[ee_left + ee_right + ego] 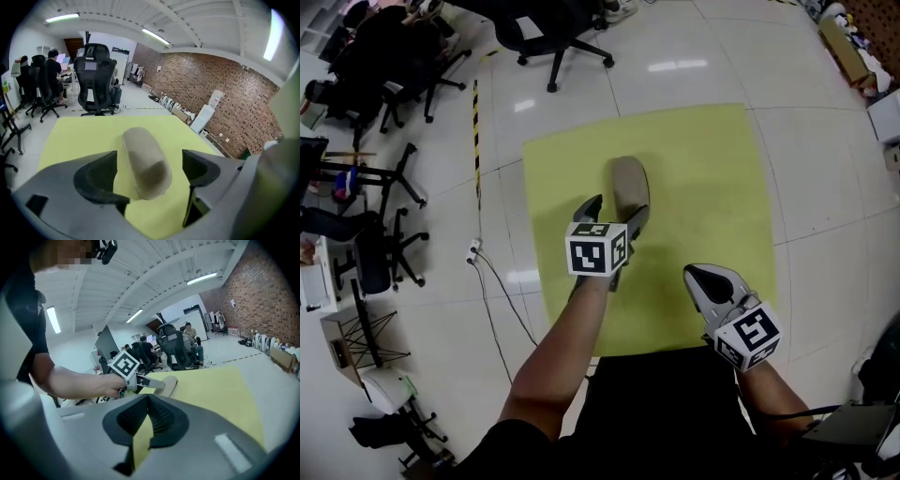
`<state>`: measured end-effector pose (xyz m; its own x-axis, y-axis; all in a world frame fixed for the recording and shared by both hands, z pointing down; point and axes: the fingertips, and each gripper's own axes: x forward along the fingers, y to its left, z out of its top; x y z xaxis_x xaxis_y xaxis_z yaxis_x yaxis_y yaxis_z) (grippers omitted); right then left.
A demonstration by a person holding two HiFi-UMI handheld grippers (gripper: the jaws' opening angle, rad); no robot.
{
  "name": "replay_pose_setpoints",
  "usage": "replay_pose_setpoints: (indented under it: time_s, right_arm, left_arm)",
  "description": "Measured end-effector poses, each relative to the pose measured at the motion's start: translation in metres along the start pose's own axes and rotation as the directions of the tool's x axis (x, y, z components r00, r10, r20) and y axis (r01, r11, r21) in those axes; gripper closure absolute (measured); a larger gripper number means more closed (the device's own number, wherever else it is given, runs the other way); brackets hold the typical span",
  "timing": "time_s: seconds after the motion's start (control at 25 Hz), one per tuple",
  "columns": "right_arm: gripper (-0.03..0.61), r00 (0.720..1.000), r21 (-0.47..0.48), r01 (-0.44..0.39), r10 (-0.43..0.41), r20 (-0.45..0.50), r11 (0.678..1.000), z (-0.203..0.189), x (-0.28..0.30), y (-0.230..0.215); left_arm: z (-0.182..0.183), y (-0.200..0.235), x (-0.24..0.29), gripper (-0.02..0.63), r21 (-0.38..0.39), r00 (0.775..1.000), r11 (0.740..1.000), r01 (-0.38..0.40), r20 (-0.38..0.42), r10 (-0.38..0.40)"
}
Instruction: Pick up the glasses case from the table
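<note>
Though not gripped yet, looks lined up: case point(630, 183) lying mid mat point(712, 169), near end between wide-open jaws of left gripper point(617, 214), untouched. Meanwhile right gripper point(701, 277) shut, empty, at mat's near edge. Probably light, stiff, matte, so pinch across narrow sides.

My glasses case point(143, 161) looks like soft, matt tan cloth or felt, smooth and without shine, on a table point(70, 136) topped in flat, matt yellow-green. My left gripper point(150, 171) and right gripper point(147, 420) are matt grey plastic with dark, finely ribbed pads point(98, 176). The floor point(675, 66) is glossy pale tile.
</note>
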<state>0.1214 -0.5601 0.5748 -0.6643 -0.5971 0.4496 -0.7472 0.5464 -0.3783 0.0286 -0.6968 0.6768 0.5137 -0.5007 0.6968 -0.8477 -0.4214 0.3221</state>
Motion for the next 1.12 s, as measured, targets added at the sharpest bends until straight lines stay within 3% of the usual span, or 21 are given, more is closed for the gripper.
replay_pose_setpoints:
  time_s: [0.24, 0.44, 0.72, 0.92, 1.12]
  right_arm:
    - [0.575, 1.0, 0.027, 0.016, -0.016, -0.009, 0.999, -0.01, -0.011, -0.023]
    - [0.575, 1.0, 0.045, 0.021, -0.02, -0.015, 0.999, -0.017, -0.014, -0.037]
    - [0.575, 0.999, 0.059, 0.034, -0.033, -0.015, 0.998, -0.022, -0.021, -0.045]
    - [0.575, 0.999, 0.063, 0.046, -0.046, -0.015, 0.997, -0.024, -0.027, -0.045]
    - [0.575, 0.999, 0.059, 0.048, -0.047, -0.009, 0.997, -0.022, -0.028, -0.042]
  left_arm:
    - [-0.001, 0.003, 0.039, 0.133, -0.042, 0.998, 0.999, -0.033, -0.059, 0.03]
    - [-0.007, 0.01, 0.066, 0.124, 0.019, 0.985, 0.994, -0.106, -0.136, 0.107]
    - [-0.022, 0.014, 0.082, 0.117, 0.03, 0.971, 0.991, -0.13, -0.201, 0.133]
    - [-0.021, 0.014, 0.081, 0.117, 0.043, 0.971, 0.99, -0.134, -0.195, 0.14]
    - [-0.022, 0.013, 0.077, 0.158, 0.016, 0.976, 0.994, -0.109, -0.186, 0.11]
